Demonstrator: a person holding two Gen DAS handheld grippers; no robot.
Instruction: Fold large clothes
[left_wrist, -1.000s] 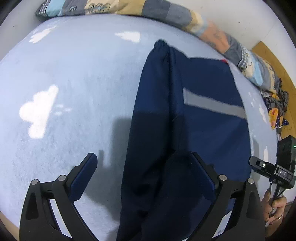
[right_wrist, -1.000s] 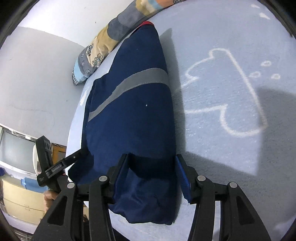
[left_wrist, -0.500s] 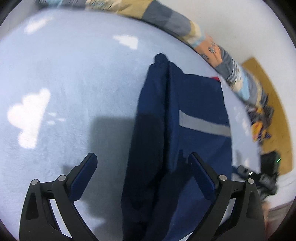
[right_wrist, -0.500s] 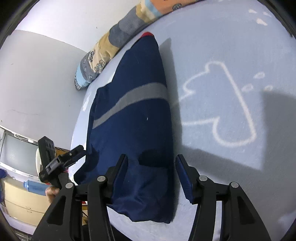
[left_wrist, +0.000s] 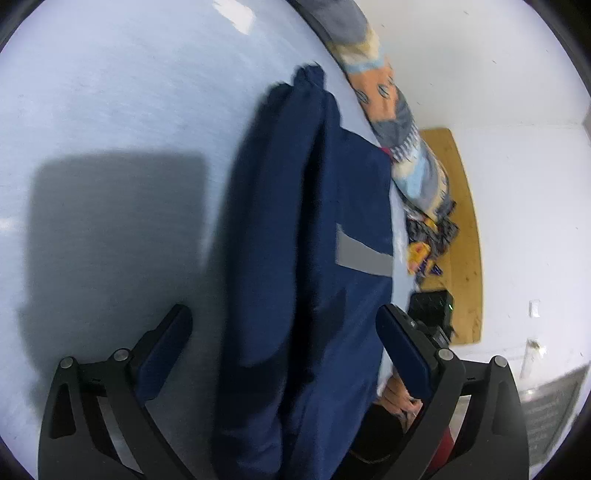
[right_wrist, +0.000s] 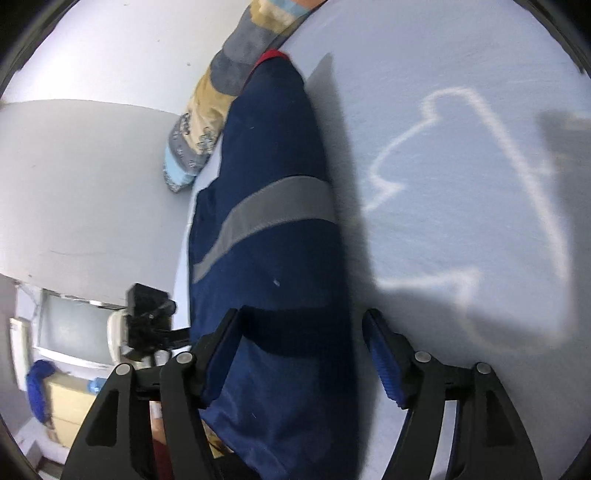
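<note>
A navy blue garment with a grey reflective stripe lies folded lengthwise in a long strip on the light blue bed sheet. It also shows in the right wrist view. My left gripper is open, its jaws straddling the near end of the garment from above. My right gripper is open too, with the garment's near end between its jaws. Neither grips the cloth. The right gripper's body shows past the garment in the left wrist view; the left one shows in the right wrist view.
A rolled patchwork quilt lies along the wall beyond the garment, also in the right wrist view. A wooden board and small clutter sit beside the bed. A white cloud outline marks the sheet. A cabinet and monitor stand off the bed.
Both grippers have swung and lifted, so the garment now runs more upright in both views. The left view has turned right toward the wall. Both stay open; the garment lies as before.
</note>
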